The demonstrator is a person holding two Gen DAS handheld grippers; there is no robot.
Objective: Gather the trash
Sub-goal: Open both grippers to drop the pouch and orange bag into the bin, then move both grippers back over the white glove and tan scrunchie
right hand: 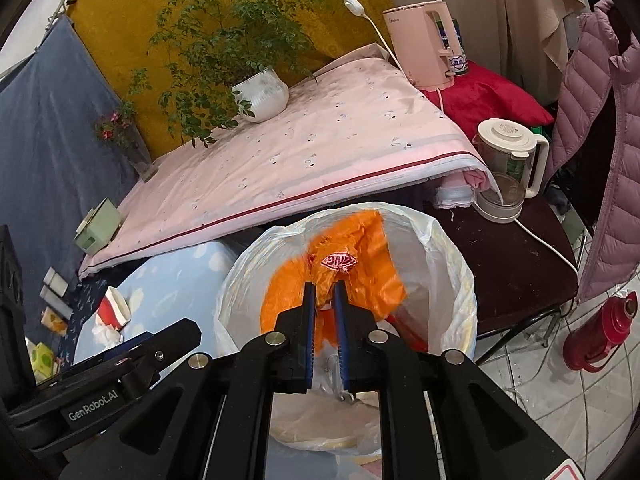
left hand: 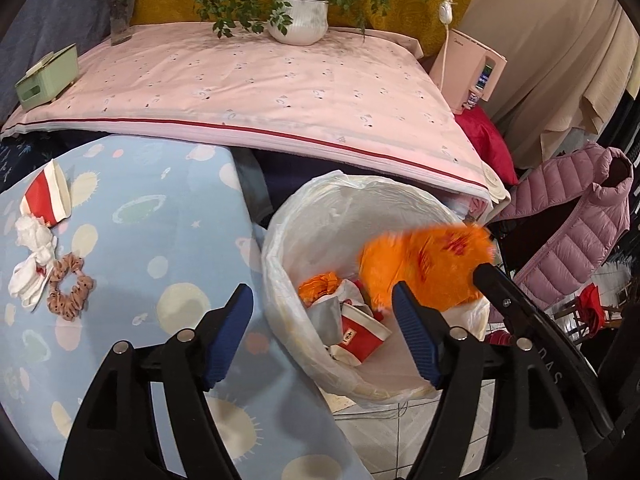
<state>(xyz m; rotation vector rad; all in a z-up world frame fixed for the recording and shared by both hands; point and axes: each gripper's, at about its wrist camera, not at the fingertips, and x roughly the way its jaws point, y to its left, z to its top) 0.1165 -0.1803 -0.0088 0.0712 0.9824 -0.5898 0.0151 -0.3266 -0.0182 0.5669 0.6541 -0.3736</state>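
Left gripper is standing wide open with nothing between its blue pads, hovering over the near rim of the lined bin. Right gripper is pinching an orange bag between nearly closed jaws, the bag hanging inside the bin's mouth. Inside the bin are lying a red-and-white cup and wrappers. On the blue cloth beside the bin are lying another cup, tissues and a scrunchie.
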